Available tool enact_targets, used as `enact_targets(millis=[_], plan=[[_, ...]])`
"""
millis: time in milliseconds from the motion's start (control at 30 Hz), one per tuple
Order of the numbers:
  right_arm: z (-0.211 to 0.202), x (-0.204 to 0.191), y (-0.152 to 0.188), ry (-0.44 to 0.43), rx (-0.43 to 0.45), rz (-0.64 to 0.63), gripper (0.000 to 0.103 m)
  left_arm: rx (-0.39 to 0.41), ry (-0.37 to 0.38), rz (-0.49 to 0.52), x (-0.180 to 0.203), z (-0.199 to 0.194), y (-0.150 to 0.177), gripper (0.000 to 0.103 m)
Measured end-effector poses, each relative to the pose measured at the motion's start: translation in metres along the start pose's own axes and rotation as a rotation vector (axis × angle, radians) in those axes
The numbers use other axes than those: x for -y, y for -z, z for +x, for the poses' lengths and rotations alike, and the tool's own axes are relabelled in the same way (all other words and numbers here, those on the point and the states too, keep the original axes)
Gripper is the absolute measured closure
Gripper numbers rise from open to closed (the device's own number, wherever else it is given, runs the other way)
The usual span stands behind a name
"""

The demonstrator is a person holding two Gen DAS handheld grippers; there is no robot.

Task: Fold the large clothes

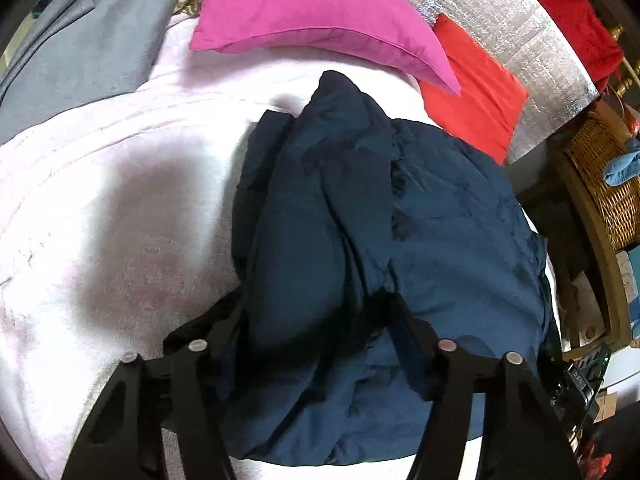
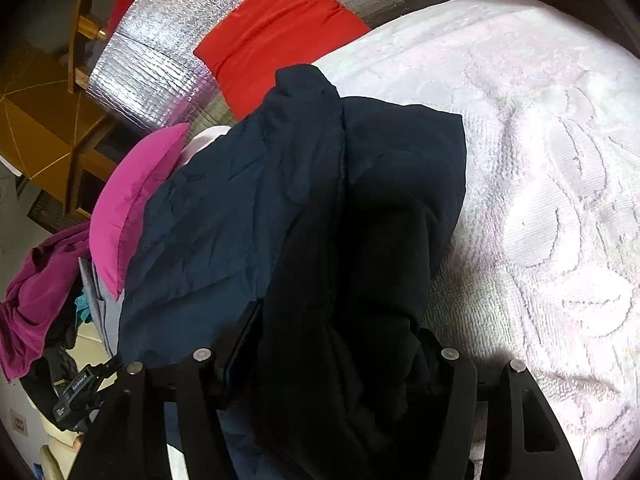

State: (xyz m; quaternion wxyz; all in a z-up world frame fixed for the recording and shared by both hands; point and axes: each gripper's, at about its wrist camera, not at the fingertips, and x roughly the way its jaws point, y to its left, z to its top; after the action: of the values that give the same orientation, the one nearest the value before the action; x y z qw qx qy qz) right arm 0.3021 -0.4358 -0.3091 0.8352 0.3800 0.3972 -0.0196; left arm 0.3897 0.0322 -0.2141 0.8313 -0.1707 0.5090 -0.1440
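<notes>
Navy jacket [image 1: 360,220] between gripper [image 1: 316,312] fingers, magenta pillow [image 1: 320,16] beyond

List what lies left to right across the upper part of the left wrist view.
Grey garment → pink pillow → orange-red cloth → silver foil mat → wicker basket.

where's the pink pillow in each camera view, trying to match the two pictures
Left wrist view: the pink pillow fills the top centre, lying on the white blanket beyond the navy jacket.
Right wrist view: the pink pillow sits at the left, partly hidden behind the navy jacket.
Shared landmark: the red cloth against the silver foil sheet.
</notes>
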Motion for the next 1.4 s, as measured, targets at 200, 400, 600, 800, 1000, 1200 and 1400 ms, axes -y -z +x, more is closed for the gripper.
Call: enact_targets(millis=[200, 400, 600, 800, 1000, 1200, 1400], plan=[[-0.002, -0.003, 0.001, 0.031, 0.007, -0.006, 0.036, -0.020, 0.064, -0.042, -0.014, 0.008, 0.001, 0.019], [0.000, -0.006, -0.001, 0.038, 0.005, -0.009, 0.036, 0.011, 0.036, -0.021, -0.009, 0.002, -0.001, 0.045], [-0.002, -0.006, 0.002, 0.031, 0.015, -0.013, 0.036, 0.037, 0.010, 0.007, -0.001, -0.006, -0.003, 0.057], [-0.002, -0.006, 0.002, 0.035, 0.013, -0.019, 0.036, 0.007, 0.049, -0.004, -0.005, 0.006, -0.002, 0.035], [-0.003, -0.013, -0.004, 0.066, -0.024, 0.010, 0.038, 0.037, 0.049, 0.002, -0.008, -0.006, -0.004, 0.071], [-0.020, -0.034, -0.004, 0.105, -0.002, -0.060, 0.056, 0.057, 0.080, -0.003, -0.006, -0.018, -0.006, 0.084], [-0.034, -0.039, 0.001, 0.085, 0.021, -0.061, 0.062, 0.051, 0.097, -0.020, -0.006, -0.027, -0.008, 0.088]])
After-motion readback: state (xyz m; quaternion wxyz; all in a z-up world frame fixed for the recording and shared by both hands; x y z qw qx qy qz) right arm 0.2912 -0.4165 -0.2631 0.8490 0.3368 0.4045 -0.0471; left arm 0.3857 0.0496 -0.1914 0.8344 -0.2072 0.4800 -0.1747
